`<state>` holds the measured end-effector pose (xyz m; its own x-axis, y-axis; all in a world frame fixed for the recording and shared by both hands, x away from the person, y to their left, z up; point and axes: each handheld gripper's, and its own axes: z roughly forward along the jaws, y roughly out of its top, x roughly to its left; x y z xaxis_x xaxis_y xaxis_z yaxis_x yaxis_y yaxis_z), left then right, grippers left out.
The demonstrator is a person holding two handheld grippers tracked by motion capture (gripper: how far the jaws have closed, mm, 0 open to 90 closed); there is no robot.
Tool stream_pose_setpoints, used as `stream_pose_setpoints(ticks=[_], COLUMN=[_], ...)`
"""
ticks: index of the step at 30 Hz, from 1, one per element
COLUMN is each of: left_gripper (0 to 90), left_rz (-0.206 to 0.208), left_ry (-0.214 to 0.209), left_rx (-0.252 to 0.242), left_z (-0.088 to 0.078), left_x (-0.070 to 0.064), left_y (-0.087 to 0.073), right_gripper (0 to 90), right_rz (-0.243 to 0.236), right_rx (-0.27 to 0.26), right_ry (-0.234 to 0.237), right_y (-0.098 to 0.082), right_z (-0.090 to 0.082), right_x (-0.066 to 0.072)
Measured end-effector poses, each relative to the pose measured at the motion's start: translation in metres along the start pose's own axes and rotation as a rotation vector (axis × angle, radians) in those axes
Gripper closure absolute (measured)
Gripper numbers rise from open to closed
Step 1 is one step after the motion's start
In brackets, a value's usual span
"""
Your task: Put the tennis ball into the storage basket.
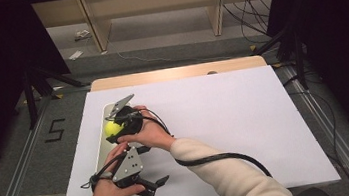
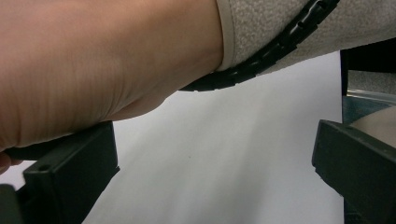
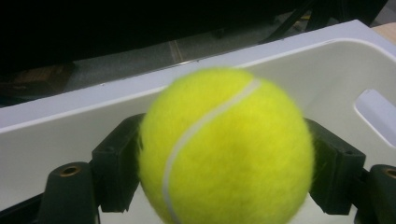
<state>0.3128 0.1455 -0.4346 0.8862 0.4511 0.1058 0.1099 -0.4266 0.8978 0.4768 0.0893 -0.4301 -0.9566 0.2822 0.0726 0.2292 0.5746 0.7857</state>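
A yellow tennis ball (image 1: pixel 113 129) sits between the jaws of my right gripper (image 1: pixel 114 129), which is shut on it. That hand reaches across to the left side, so the ball hangs just above the long white tray (image 1: pixel 99 153). In the right gripper view the ball (image 3: pixel 224 149) is close up, squeezed between both black pads (image 3: pixel 114 170), with the tray's pale wall (image 3: pixel 327 70) behind it. My left gripper (image 1: pixel 158 186) rests near the front edge, pointing right, with its jaws wide apart and nothing between them. In the left gripper view it (image 2: pixel 210 179) faces bare white sheet, under the right wrist (image 2: pixel 93 60).
A white sheet (image 1: pixel 226 122) covers most of the wooden table (image 1: pixel 174 73). The right gripper's black cable (image 1: pixel 220 158) loops over the sheet by the cream sleeve (image 1: pixel 227 177). Floor, black stand legs and shelving lie beyond the far edge.
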Motion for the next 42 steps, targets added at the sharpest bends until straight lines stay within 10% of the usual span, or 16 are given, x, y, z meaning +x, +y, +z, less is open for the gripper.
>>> stream_pose_setpoints(ticks=[13, 42], left_gripper=[0.0, 0.0], left_rz=[0.006, 0.004], left_ry=[-0.004, -0.005], left_rx=[0.004, 0.006], left_z=[0.001, 0.001], left_x=[0.0, 0.0], left_y=[0.0, 0.0], right_gripper=[15.8, 15.6], right_rz=[-0.041, 0.042], right_rx=[-0.061, -0.118], right_ry=[-0.04, -0.147], right_y=[0.005, -0.024], right_z=[-0.013, -0.076], right_x=[-0.001, -0.022])
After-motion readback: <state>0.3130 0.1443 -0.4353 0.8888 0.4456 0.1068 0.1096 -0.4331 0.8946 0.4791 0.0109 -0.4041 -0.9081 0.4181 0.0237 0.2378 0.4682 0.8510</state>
